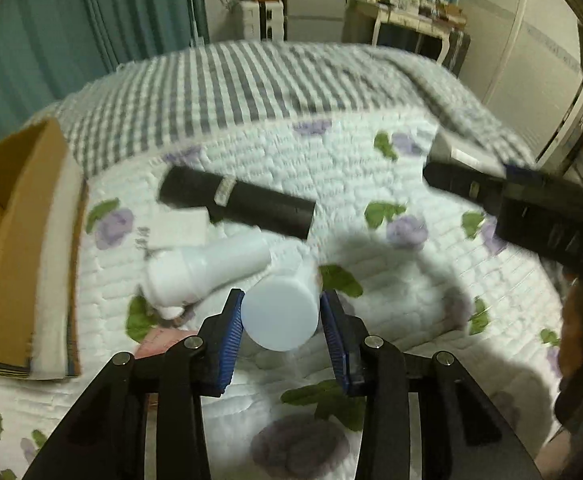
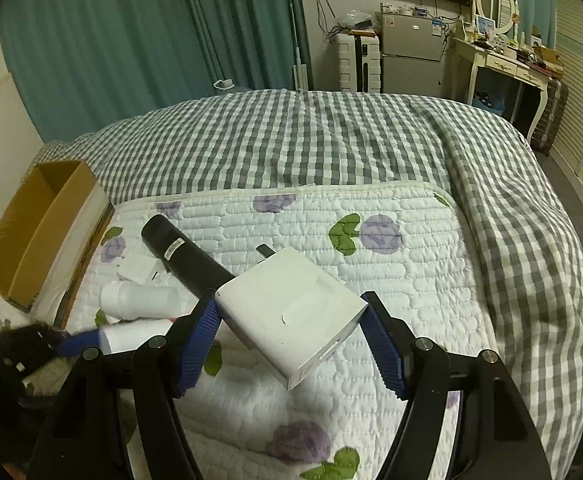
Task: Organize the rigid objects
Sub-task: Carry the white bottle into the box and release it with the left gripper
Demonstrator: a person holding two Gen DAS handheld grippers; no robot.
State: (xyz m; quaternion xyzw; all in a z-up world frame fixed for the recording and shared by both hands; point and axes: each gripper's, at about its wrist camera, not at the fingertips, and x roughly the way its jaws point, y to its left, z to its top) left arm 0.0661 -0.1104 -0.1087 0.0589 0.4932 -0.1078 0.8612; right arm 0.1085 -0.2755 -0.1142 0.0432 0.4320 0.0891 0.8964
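Observation:
My left gripper (image 1: 281, 310) is shut on a white cylindrical bottle (image 1: 279, 314), held end-on above the floral quilt. Beyond it lie another white bottle (image 1: 207, 270), a black tube (image 1: 237, 206) and a small white box (image 1: 177, 230). My right gripper (image 2: 291, 316) is shut on a white square power adapter (image 2: 291, 312), held tilted above the quilt; it shows in the left wrist view (image 1: 467, 176) at the right. In the right wrist view the black tube (image 2: 187, 258), the white bottle (image 2: 139, 300) and the left gripper's bottle (image 2: 135, 338) are at the left.
An open cardboard box (image 1: 15, 236) (image 2: 43, 236) stands at the quilt's left edge. The floral quilt (image 2: 391, 280) lies on a grey checked bedspread (image 2: 311, 140). Teal curtains, a small fridge and a dressing table stand beyond the bed.

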